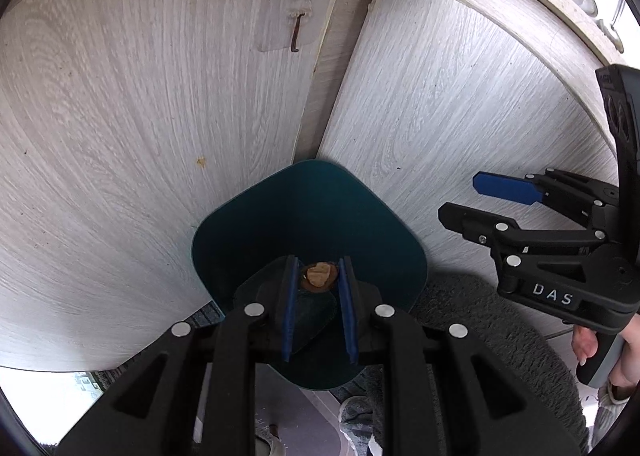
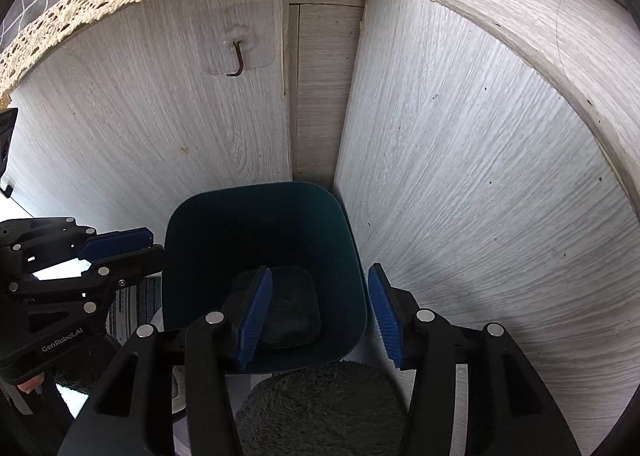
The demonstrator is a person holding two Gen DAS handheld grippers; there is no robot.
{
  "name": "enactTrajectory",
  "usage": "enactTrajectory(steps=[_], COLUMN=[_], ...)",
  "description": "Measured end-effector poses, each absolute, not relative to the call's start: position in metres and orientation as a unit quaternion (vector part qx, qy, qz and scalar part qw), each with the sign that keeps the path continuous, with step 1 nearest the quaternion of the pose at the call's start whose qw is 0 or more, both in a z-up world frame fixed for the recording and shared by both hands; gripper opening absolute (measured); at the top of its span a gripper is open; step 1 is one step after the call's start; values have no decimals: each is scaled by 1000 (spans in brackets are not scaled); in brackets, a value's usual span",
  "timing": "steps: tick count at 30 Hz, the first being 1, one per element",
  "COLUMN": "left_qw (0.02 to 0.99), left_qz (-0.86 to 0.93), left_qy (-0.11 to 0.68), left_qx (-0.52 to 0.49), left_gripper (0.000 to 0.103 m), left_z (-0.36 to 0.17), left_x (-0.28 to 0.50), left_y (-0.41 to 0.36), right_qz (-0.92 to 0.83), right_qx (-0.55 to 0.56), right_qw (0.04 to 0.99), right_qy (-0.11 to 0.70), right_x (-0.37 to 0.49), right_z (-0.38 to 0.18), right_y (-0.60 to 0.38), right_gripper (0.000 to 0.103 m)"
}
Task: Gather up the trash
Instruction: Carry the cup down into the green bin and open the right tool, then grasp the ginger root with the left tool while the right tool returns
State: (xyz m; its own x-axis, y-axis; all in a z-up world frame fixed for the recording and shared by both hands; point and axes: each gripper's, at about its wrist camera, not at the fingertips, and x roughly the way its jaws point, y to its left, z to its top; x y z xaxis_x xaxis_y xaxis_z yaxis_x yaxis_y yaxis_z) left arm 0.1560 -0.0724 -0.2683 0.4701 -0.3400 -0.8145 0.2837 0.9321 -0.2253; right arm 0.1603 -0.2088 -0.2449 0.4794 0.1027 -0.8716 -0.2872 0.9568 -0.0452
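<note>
The left gripper [image 1: 318,276] held a small brown scrap [image 1: 319,275] between narrow jaws, directly above the open teal bin [image 1: 360,215]. The right gripper [image 2: 320,296] had its jaws wide and empty, one finger inside the bin's mouth and the other outside its rim. Nothing could be made out on the dark bin floor below them. Beyond the jaws, the bin sat in a corner of pale wood-grain panels [image 2: 460,135]; a hook [image 2: 237,59] hung higher up.
</note>
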Motion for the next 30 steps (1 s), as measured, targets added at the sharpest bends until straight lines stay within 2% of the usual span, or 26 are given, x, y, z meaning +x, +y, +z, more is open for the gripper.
enactTrajectory(steps=[2, 8, 9, 11, 20, 30], left_qw=[857, 861, 865, 873, 879, 915], left_qz=[-183, -189, -187, -181, -170, -142], left_qy=[481, 472, 465, 452, 445, 379], left_qx=[-28, -30, -27, -24, -21, 0], left_gripper=[22, 23, 38, 61, 61, 61], left_z=[-269, -268, -266, -262, -256, -187], left_x=[157, 161, 161, 159, 158, 112], left_y=[-75, -81, -83, -84, -75, -50], right_qz=[112, 110, 110, 109, 108, 147], right_qx=[-93, -88, -88, -89, -83, -78], right_qw=[855, 856, 856, 857, 860, 879], right_qy=[497, 497, 497, 495, 491, 447], right_x=[159, 156, 156, 155, 156, 135], right_z=[-244, -242, -241, -239, -236, -189], right_y=[-210, -218, -218, -218, -214, -197], right_gripper=[56, 57, 57, 57, 57, 57])
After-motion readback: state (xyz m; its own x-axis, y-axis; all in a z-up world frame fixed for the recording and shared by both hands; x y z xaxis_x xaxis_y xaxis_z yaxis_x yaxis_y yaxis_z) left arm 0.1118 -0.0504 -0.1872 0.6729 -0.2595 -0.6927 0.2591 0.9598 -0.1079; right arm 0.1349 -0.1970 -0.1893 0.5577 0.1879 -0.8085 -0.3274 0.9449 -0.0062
